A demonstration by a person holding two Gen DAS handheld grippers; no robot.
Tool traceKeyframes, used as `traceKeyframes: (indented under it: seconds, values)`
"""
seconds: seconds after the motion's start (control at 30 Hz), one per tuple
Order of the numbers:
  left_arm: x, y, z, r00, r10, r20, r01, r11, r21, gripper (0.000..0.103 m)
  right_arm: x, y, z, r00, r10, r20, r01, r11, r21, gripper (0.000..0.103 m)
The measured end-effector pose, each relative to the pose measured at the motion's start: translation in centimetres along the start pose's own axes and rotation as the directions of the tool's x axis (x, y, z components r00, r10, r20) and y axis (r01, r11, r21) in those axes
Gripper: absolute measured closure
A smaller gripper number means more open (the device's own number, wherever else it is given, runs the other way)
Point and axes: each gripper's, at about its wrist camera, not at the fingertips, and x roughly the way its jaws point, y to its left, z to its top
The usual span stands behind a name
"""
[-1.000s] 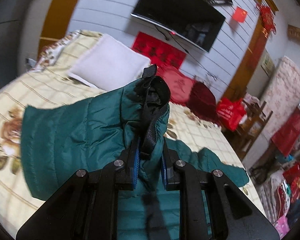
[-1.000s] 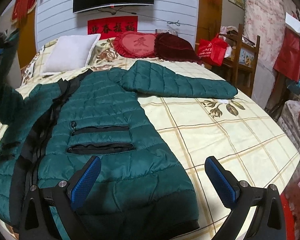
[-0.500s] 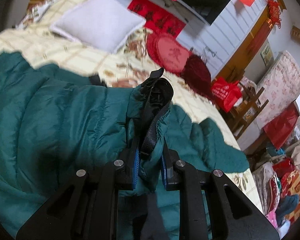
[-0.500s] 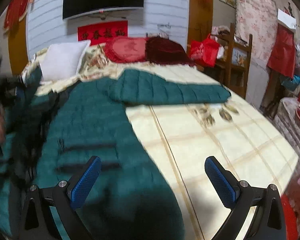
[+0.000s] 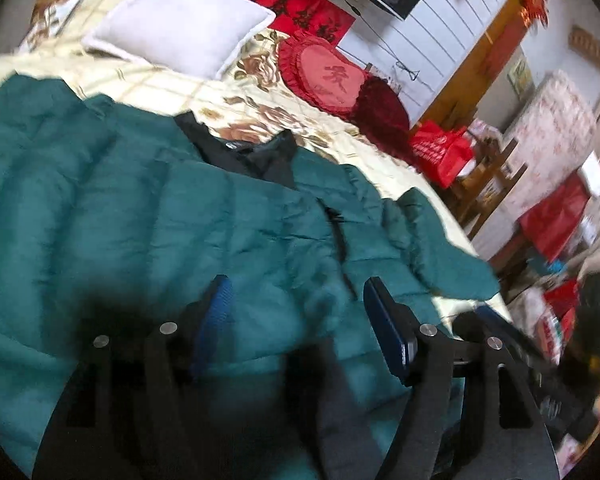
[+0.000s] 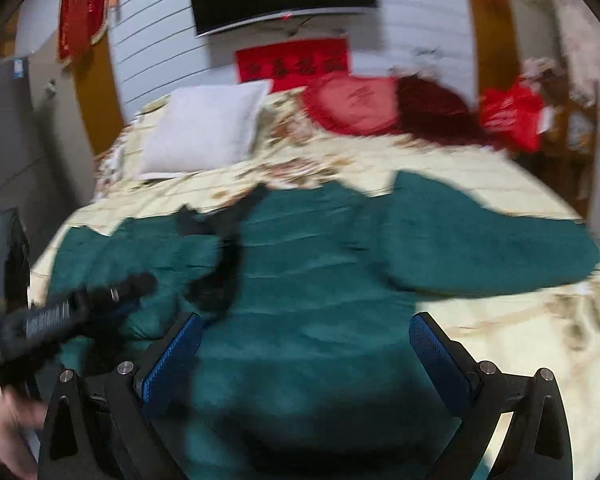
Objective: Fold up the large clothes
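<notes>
A large teal puffer jacket (image 5: 148, 220) with black trim lies spread on the bed, front panels closed over each other, its right sleeve (image 6: 480, 240) stretched out to the right. My left gripper (image 5: 300, 320) is open and empty just above the jacket's lower middle. It also shows in the right wrist view (image 6: 76, 312) at the left, over the jacket's left side. My right gripper (image 6: 304, 360) is open and empty above the jacket's lower part. Both views are motion-blurred.
The bed has a cream floral sheet (image 6: 520, 340). A white pillow (image 5: 180, 20), a red heart cushion (image 5: 328, 76) and a dark red cushion (image 5: 380, 108) lie at the head. A wooden rack with red bags (image 5: 444, 152) stands to the right of the bed.
My left gripper carried the jacket's front edge over to the right, laid it down and opened. My right gripper moved left over the jacket, staying open.
</notes>
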Motion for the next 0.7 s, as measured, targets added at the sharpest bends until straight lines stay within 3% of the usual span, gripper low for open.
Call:
traceKeyframes:
  seconds: [0.13,0.23,0.33,0.37,0.4,0.43,0.47,0.5,0.57,0.7]
  values:
    - [-1.1,3.5,0.5,0.999,0.039,0.013,-0.038,0.997,-0.061,0.035,4.5,1.6,1.0,0.984,0.164,-0.069,-0.158,0.984,0.084,0.0]
    - [-2.1,5.8,0.7,0.998,0.058,0.024,-0.054,0.991,-0.12,0.035,8.0,3.4,1.3,0.954,0.27,-0.13,-0.256,0.96,0.117,0.001]
    - [-3.4,6.9,0.6,0.995,0.09,0.044,-0.084,0.99,-0.117,0.035,11.4,4.1,0.8,0.927,0.294,-0.232,-0.253,0.948,0.191,0.009]
    - [-3.7,7.2,0.7,0.994,0.1,0.049,-0.094,0.988,-0.119,0.035,12.2,4.2,0.6,0.907,0.345,-0.243,-0.289,0.927,0.239,0.011]
    - [-4.1,7.5,0.7,0.993,0.11,0.054,-0.103,0.988,-0.118,0.035,12.3,4.4,0.5,0.908,0.349,-0.232,-0.292,0.924,0.245,0.025]
    - [-4.5,7.8,0.7,0.99,0.126,0.062,-0.119,0.986,-0.113,0.035,12.3,4.7,0.5,0.908,0.358,-0.217,-0.306,0.922,0.239,0.058]
    - [-4.8,8.1,0.6,0.988,0.136,0.067,-0.128,0.986,-0.11,0.035,12.4,5.0,0.5,0.89,0.401,-0.218,-0.347,0.905,0.246,0.07]
    - [-5.4,8.4,0.7,0.986,0.15,0.076,-0.141,0.984,-0.111,0.035,12.4,5.0,0.6,0.887,0.406,-0.219,-0.352,0.903,0.249,0.08]
    - [-6.0,9.0,0.9,0.981,0.172,0.09,-0.161,0.98,-0.117,0.035,11.2,4.7,1.1,0.91,0.381,-0.166,-0.347,0.916,0.199,0.085]
    - [-7.3,11.0,1.5,0.967,0.231,0.111,-0.213,0.965,-0.153,0.035,8.6,1.5,3.3,0.969,0.226,-0.094,-0.212,0.967,0.142,0.087]
